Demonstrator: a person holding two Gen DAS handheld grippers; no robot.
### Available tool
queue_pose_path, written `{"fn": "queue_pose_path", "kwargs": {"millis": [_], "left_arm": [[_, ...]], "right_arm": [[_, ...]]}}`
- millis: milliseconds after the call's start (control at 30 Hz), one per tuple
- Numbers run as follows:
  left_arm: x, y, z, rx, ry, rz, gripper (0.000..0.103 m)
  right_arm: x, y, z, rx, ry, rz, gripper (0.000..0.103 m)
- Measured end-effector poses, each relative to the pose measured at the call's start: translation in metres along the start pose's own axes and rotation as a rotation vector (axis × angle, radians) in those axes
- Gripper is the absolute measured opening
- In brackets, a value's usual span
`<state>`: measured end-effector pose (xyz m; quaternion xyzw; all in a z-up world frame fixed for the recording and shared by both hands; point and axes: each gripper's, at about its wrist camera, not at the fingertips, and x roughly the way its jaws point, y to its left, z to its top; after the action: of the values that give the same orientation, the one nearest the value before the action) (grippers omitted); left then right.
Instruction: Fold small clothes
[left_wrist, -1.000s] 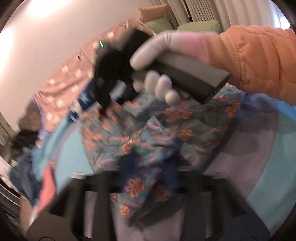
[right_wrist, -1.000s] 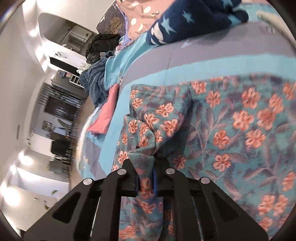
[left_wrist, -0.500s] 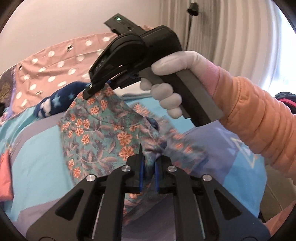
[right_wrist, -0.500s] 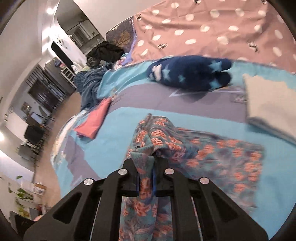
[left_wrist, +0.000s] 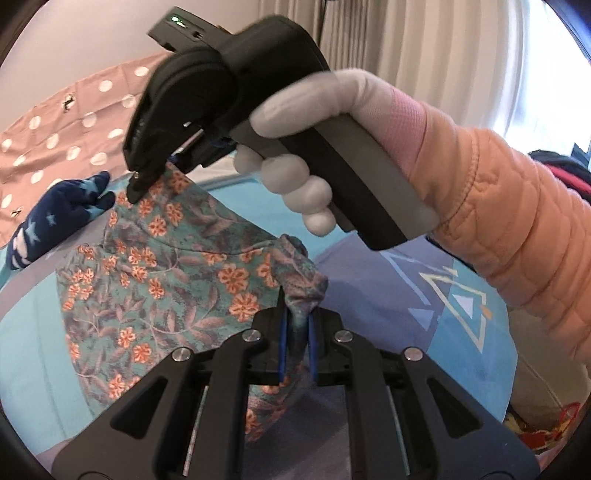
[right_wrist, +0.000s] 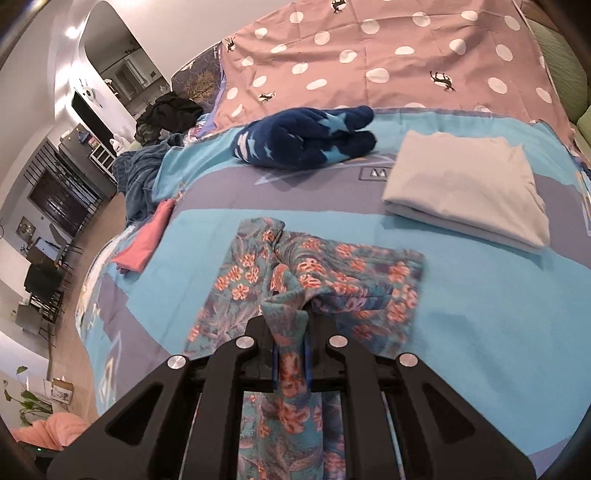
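A teal garment with orange flowers hangs between both grippers above the blue bed cover. My left gripper is shut on a bunched edge of it. My right gripper is shut on another edge; in the left wrist view it shows as a black tool held by a white-gloved hand, pinching the garment's upper corner. In the right wrist view the garment's lower part lies on the bed cover.
A folded grey cloth and a rolled navy star-patterned garment lie further back on the bed. A pink cloth lies at the left bed edge. A pink dotted sheet covers the back. Dark clothes pile at the left.
Both grippers have lifted the floral garment off the bed and pulled it taut between them. The right gripper has come nearer to the left wrist camera.
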<state>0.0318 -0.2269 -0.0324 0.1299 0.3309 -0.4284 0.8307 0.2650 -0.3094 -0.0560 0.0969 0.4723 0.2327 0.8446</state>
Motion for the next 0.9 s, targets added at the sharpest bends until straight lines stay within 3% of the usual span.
{"fn": "queue_pose_path", "kwargs": {"millis": [267,467,633,767,833,900], "left_arm": [[0.038,-0.016,-0.030,0.041,0.131,-0.041,0.009],[0.047,-0.020,-0.039,0.057,0.147,-0.048,0.014],[0.046,-0.015,-0.042,0.044,0.152,-0.060,0.015],[0.045,-0.009,-0.042,0.020,0.157,-0.081,0.015],[0.046,-0.004,-0.043,0.010,0.159,-0.090,0.015],[0.046,0.001,-0.043,0.003,0.158,-0.097,0.016]], "right_arm": [[0.022,-0.063,-0.042,0.158,0.065,0.036,0.016],[0.038,-0.100,-0.050,0.333,0.056,0.224,0.039],[0.058,-0.109,-0.030,0.411,0.028,0.359,0.041],[0.062,-0.116,0.000,0.463,-0.059,0.371,0.041],[0.047,-0.113,0.013,0.430,-0.160,0.366,0.038],[0.034,-0.111,0.021,0.392,-0.225,0.289,0.037]]}}
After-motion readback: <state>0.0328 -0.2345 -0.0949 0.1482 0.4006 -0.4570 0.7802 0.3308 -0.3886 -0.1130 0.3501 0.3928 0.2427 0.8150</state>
